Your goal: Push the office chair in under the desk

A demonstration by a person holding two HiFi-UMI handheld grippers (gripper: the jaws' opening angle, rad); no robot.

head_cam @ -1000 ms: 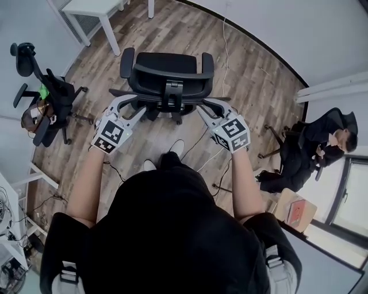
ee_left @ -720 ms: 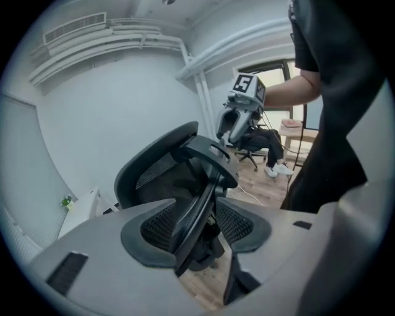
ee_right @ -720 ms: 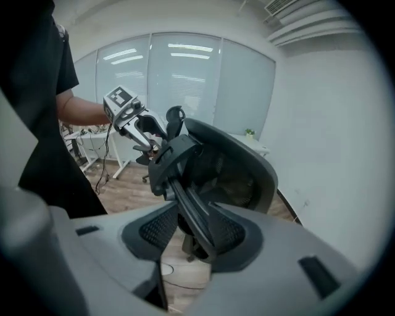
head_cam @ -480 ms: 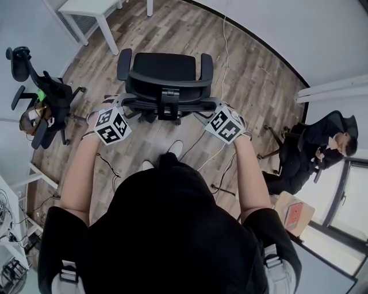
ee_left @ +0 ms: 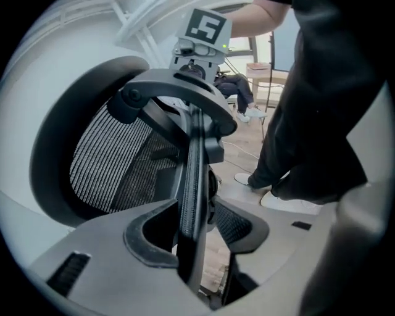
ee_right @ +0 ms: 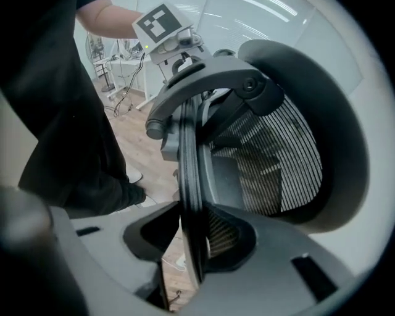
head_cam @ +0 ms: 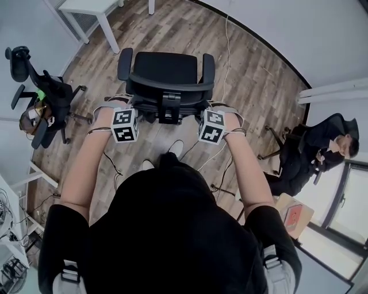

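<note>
Chair [head_cam: 167, 69] at 12 o'clock from me on the wood floor [head_cam: 253, 80], backrest [head_cam: 168, 87] toward me, well apart from the white bench [head_cam: 86, 8] at 11 o'clock. Left gripper [ee_left: 199, 219] at the backrest's 9 o'clock edge: fingers [ee_left: 111, 247] closing, rim between them, a gap on one side. Right gripper [ee_right: 191, 228] at the 3 o'clock edge: fingers [ee_right: 278, 259] likewise closing around the rim, not yet clamped as I read it.
</note>
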